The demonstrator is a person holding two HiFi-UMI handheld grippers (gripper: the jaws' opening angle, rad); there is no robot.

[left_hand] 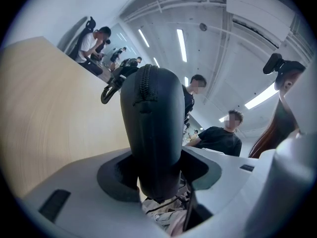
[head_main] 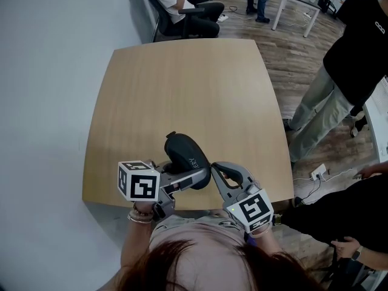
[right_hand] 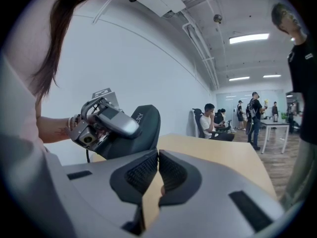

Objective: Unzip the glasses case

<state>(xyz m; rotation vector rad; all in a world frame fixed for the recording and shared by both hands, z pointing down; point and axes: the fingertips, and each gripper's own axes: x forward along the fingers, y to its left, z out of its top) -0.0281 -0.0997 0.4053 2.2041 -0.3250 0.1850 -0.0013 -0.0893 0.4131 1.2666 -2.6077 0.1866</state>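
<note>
– Office room with wood-plank flooring and a pale wall, and a big rounded wooden table (head_main: 182, 83) fills the middle. What's around it?

– One seated person (head_main: 182, 5) past the far edge, one standing person (head_main: 345, 71) off to the right. All the action sits at the near edge, close to the wearer's body.

– Talk me through the tools.

– Left gripper (head_main: 197, 176) is clamped on the black glasses case (head_main: 185, 153), and its own view shows both pads pressed against the case's sides. Right gripper (head_main: 216, 170) sits just beside the case on its right, jaws pressed together with nothing between them.

– And the case itself?

– It's over the table's near edge, standing up out of the left jaws. I can't tell whether it touches the wood.

– The zip?

– Zip (left_hand: 146, 83) runs up the ridge facing the left gripper's camera and looks closed along the stretch on show. A small black loop (left_hand: 111, 89) hangs off the case's far end.
</note>
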